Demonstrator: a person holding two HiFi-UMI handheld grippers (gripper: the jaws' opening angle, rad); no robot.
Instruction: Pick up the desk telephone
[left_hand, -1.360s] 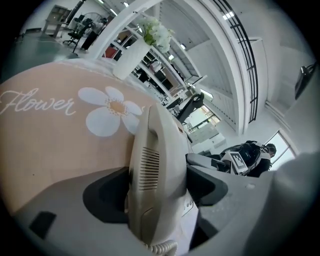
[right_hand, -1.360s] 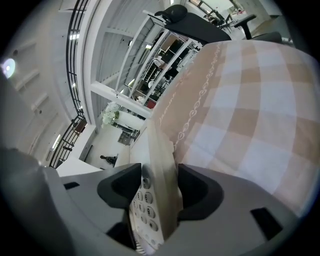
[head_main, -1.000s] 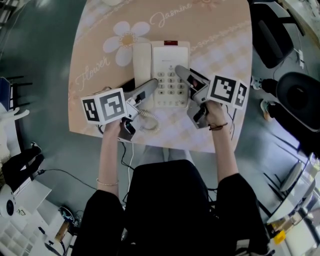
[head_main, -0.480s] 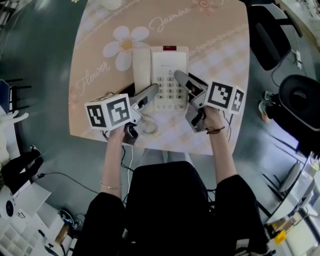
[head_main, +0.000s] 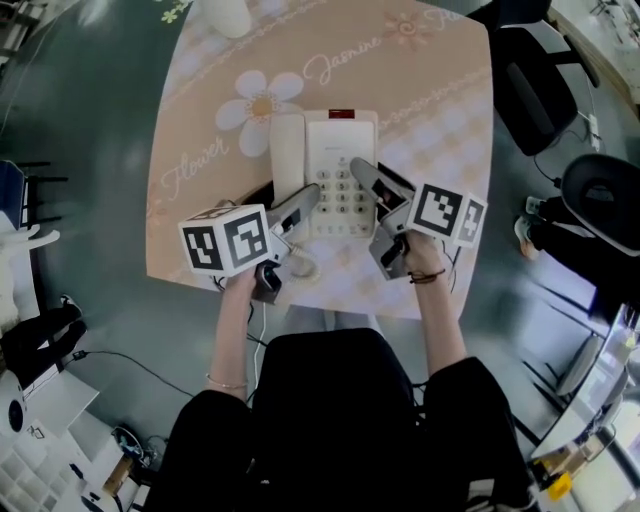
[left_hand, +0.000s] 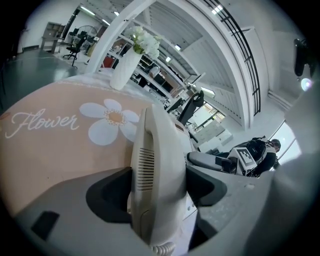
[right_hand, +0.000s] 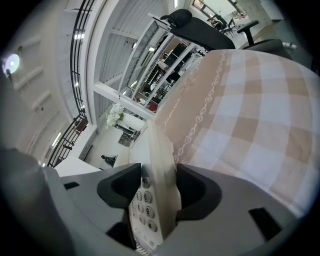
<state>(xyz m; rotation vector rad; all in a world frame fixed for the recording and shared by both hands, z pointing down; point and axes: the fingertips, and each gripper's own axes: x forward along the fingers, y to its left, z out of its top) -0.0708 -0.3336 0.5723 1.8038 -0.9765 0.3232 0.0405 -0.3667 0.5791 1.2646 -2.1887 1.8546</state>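
A white desk telephone (head_main: 342, 150) lies on the peach flowered tablecloth (head_main: 430, 90), with its handset (head_main: 286, 150) in the cradle on the left. My left gripper (head_main: 305, 195) reaches in from the near left. Its jaws are shut on the handset (left_hand: 157, 165), one pad on each side. My right gripper (head_main: 360, 170) comes in from the near right and is shut on the right edge of the telephone's base (right_hand: 159, 160), beside the keypad (right_hand: 141, 199). I cannot tell whether the telephone rests on the table or hangs just above it.
The coiled cord (head_main: 300, 265) lies by the table's near edge. A white vase (head_main: 225, 15) with flowers (left_hand: 142, 40) stands at the far edge. Black office chairs (head_main: 540, 70) (head_main: 600, 200) stand right of the table. Cables run over the floor at the left.
The head view has shifted, so the table sits lower in the picture and the vase has come into sight. Both grippers keep the same hold on the telephone.
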